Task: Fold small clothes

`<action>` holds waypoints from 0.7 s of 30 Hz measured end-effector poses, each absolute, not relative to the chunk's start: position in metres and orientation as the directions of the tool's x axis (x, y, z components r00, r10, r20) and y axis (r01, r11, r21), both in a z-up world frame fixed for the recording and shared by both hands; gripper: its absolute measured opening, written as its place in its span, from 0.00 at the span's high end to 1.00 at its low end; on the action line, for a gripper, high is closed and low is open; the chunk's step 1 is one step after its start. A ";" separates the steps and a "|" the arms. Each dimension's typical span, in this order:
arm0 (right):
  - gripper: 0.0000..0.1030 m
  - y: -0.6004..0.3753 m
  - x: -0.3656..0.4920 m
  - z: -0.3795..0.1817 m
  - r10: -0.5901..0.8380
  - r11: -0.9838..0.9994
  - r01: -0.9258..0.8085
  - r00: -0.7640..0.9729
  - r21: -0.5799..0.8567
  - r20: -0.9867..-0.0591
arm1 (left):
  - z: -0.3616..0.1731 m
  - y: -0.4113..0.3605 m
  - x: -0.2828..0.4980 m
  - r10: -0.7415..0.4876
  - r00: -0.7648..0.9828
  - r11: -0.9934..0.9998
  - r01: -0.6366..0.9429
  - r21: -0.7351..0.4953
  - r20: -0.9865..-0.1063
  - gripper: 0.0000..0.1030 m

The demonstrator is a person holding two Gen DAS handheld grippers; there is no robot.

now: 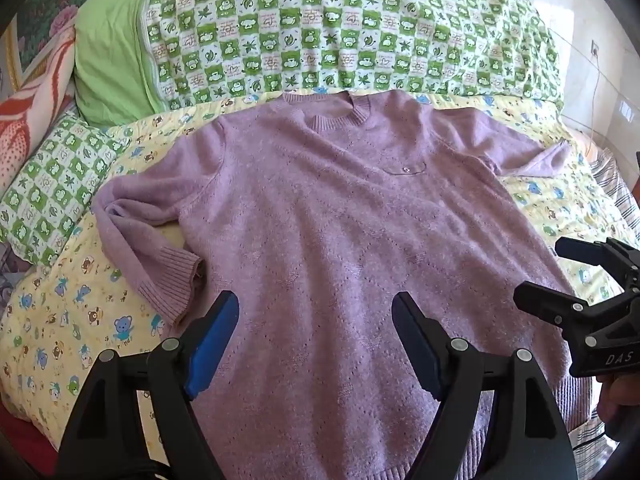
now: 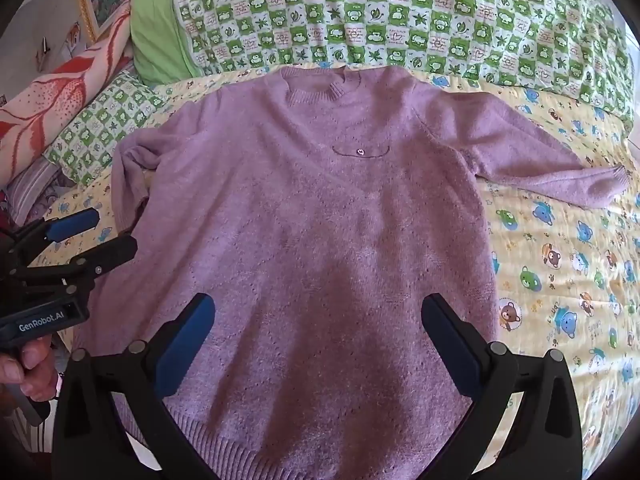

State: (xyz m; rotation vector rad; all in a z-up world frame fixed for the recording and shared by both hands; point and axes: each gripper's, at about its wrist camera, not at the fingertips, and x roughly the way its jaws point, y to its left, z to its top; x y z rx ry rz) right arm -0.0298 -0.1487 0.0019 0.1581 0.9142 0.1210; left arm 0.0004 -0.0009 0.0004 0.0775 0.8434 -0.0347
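A lilac knitted sweater (image 1: 320, 208) lies flat, front up, on the bed, collar at the far side; it also shows in the right wrist view (image 2: 320, 208). Its left sleeve (image 1: 152, 248) is bent back along the body, cuff toward me. Its right sleeve (image 2: 540, 160) stretches out to the right. My left gripper (image 1: 316, 320) is open and empty above the lower part of the sweater; it also shows in the right wrist view (image 2: 100, 232). My right gripper (image 2: 318, 320) is open and empty above the hem; it also shows in the left wrist view (image 1: 560, 276).
A yellow cartoon-bear sheet (image 2: 560, 280) covers the bed. A green checked quilt (image 1: 340, 32) is bunched along the far side, with a green pillow (image 1: 108, 60) and a red-white blanket (image 1: 36, 112) at the left. Striped fabric (image 1: 616, 184) lies at the right edge.
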 end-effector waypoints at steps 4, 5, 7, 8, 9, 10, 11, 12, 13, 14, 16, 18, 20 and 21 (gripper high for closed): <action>0.00 -0.147 -0.030 0.003 0.172 0.981 -0.035 0.606 0.190 -0.777 | 0.000 -0.003 -0.001 0.001 0.667 0.996 0.065 0.060 -0.745 0.23; 0.00 -0.147 -0.030 0.003 0.172 0.981 -0.036 0.606 0.190 -0.777 | 0.002 -0.005 -0.003 0.004 0.671 0.996 0.064 0.063 -0.741 0.23; 0.00 -0.147 -0.029 0.003 0.173 0.981 -0.037 0.606 0.190 -0.777 | 0.002 -0.003 -0.004 0.004 0.669 0.996 0.061 0.060 -0.743 0.23; 0.00 -0.147 -0.029 0.004 0.173 0.981 -0.038 0.606 0.189 -0.776 | 0.002 -0.004 -0.004 0.005 0.669 0.996 0.060 0.061 -0.744 0.23; 0.00 -0.147 -0.030 0.004 0.173 0.981 -0.039 0.607 0.189 -0.775 | 0.001 -0.001 -0.005 0.003 0.670 0.996 0.061 0.060 -0.742 0.23; 0.00 -0.145 -0.030 0.005 0.173 0.981 -0.039 0.608 0.188 -0.775 | 0.002 0.000 -0.006 0.003 0.672 0.996 0.062 0.060 -0.740 0.23; 0.00 -0.145 -0.030 0.005 0.172 0.982 -0.040 0.608 0.186 -0.775 | 0.002 -0.001 -0.006 0.003 0.672 0.996 0.060 0.059 -0.740 0.23; 0.00 -0.145 -0.030 0.005 0.172 0.982 -0.041 0.609 0.185 -0.775 | 0.002 -0.003 -0.007 0.003 0.672 0.997 0.059 0.058 -0.741 0.23; 0.00 -0.143 -0.030 0.005 0.171 0.982 -0.040 0.609 0.185 -0.774 | 0.003 0.000 -0.005 -0.001 0.670 0.997 0.059 0.052 -0.743 0.23; 0.00 -0.143 -0.030 0.005 0.170 0.982 -0.039 0.609 0.185 -0.775 | 0.003 0.001 -0.006 0.000 0.674 0.997 0.058 0.053 -0.739 0.23; 0.00 -0.142 -0.030 0.005 0.169 0.982 -0.039 0.609 0.184 -0.775 | 0.001 0.001 -0.004 -0.002 0.672 0.997 0.059 0.051 -0.741 0.23; 0.00 -0.143 -0.030 0.005 0.169 0.982 -0.036 0.608 0.185 -0.776 | 0.001 0.002 -0.003 -0.004 0.667 0.997 0.062 0.050 -0.745 0.23; 0.00 -0.142 -0.029 0.006 0.169 0.982 -0.033 0.608 0.188 -0.776 | 0.001 0.002 -0.002 -0.005 0.665 0.997 0.062 0.048 -0.747 0.23; 0.00 -0.142 -0.029 0.006 0.169 0.982 -0.033 0.608 0.188 -0.776 | 0.001 0.002 -0.001 -0.005 0.661 0.997 0.063 0.049 -0.750 0.23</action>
